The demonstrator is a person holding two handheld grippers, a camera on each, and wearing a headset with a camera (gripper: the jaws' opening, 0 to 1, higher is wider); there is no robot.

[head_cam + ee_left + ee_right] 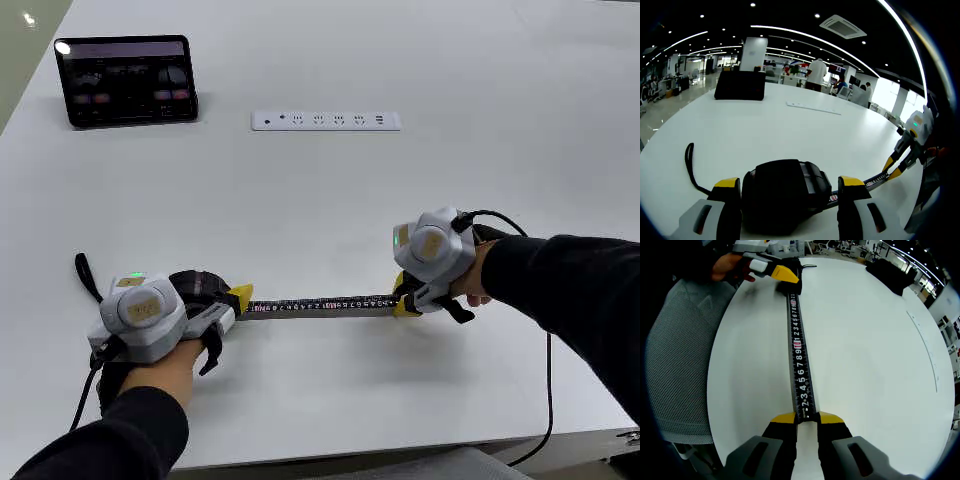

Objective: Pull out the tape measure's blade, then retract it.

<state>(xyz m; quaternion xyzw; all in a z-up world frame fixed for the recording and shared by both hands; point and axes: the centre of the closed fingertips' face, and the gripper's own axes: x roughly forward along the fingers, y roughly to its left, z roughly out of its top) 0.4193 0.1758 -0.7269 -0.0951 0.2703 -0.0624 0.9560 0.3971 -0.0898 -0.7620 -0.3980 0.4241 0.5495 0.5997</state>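
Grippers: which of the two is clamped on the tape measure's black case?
The left gripper: the black case sits between its yellow-tipped jaws. The right gripper pinches the blade at its end instead.

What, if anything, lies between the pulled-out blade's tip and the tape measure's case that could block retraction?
Nothing visible. The blade runs straight over bare table from the right gripper to the case in the left gripper.

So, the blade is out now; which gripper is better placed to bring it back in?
Right, probably: the right gripper is shut on the blade at its end and can carry it toward the case, which the left gripper holds on the table.
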